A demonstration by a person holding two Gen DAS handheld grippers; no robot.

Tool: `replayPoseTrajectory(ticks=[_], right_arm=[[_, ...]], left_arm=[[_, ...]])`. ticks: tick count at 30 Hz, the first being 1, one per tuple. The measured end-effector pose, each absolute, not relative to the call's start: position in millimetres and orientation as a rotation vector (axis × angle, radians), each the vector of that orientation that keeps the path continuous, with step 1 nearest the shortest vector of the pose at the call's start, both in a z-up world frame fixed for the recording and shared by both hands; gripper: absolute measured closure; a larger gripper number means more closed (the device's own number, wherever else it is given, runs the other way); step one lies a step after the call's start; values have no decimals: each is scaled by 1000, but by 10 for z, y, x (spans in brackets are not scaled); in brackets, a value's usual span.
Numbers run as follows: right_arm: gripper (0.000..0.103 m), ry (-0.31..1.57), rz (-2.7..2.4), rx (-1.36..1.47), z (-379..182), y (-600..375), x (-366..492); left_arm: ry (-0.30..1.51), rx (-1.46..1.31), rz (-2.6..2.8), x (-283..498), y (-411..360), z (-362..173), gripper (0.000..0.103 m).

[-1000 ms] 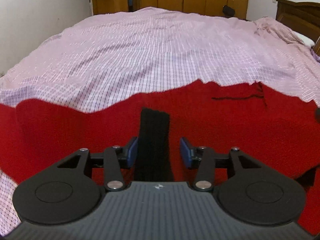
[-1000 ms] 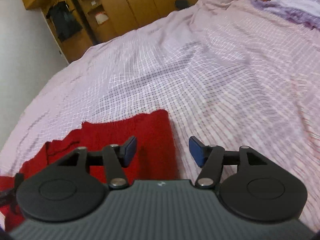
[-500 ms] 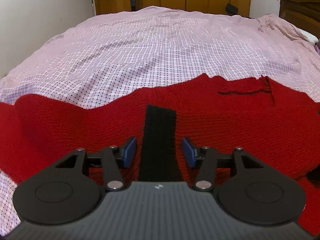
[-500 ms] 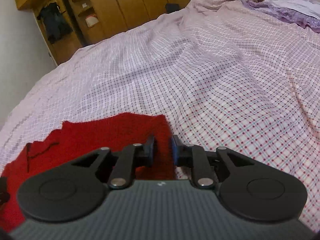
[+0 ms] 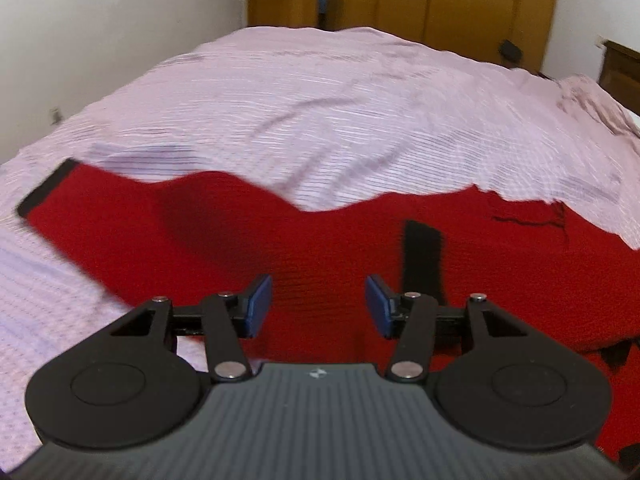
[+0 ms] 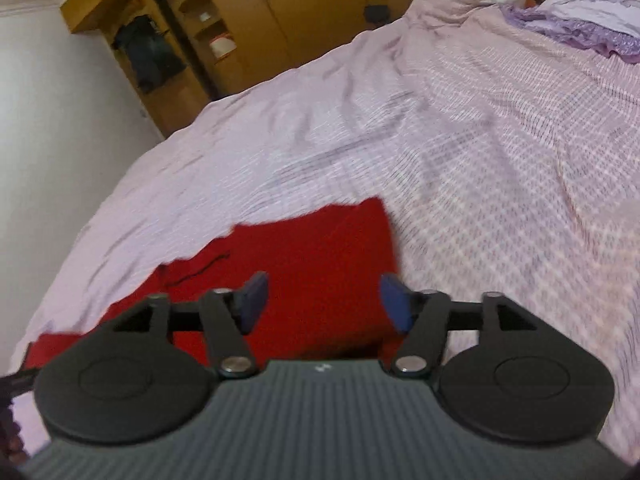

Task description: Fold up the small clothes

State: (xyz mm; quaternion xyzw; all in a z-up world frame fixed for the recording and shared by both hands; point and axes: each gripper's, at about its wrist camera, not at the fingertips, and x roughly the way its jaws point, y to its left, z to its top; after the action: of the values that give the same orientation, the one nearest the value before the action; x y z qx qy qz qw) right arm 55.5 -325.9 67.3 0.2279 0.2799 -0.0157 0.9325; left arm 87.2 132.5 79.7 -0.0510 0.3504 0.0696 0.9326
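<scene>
Hovering over the bed, the left gripper point(image 5: 319, 306) has its jaws spread wide with nothing between them, only the red sweater point(image 5: 320, 248) lying beneath. The sweater is spread flat across the near part of the checked pink bedsheet point(image 5: 320, 120), and a sleeve stretches out to the left, ending in a black cuff point(image 5: 46, 188) that rests on the sheet. A second black band point(image 5: 423, 260) lies on the red knit just right of the gripper's right finger, running away from the camera. Over on the other side, the right gripper point(image 6: 324, 304) is also wide open and holding nothing, poised above the sweater's right-hand portion point(image 6: 320, 248), whose far corner sits on the sheet just ahead of the fingers. The blue pads point(image 6: 394, 306) show clearly against the red and pink. A dark loose thread point(image 6: 204, 266) trails across the knit to the left. Both views are a little blurred. Beyond the bed stand wooden wardrobes point(image 6: 280, 20), and purple frilled pillows point(image 6: 592, 16) lie at the far right.
</scene>
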Motion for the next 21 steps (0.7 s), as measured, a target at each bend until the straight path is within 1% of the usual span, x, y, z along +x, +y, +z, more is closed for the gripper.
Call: replayPoseTrajectory(ticks=[5, 12, 13, 15, 21], right_arm=[[35, 608, 7, 437, 709, -3067, 296], [35, 644, 29, 375, 606, -2733, 7], [35, 650, 37, 383, 584, -2699, -23], [35, 657, 52, 391, 539, -2626, -82], [35, 681, 69, 368, 399, -2405, -165]], left_arm=[[724, -145, 221, 683, 1727, 865, 45], [724, -234, 295, 473, 2237, 843, 45], [722, -247, 313, 457, 2289, 819, 44], [718, -281, 364, 467, 2437, 767, 37], [700, -366, 454, 569, 2784, 608, 37]])
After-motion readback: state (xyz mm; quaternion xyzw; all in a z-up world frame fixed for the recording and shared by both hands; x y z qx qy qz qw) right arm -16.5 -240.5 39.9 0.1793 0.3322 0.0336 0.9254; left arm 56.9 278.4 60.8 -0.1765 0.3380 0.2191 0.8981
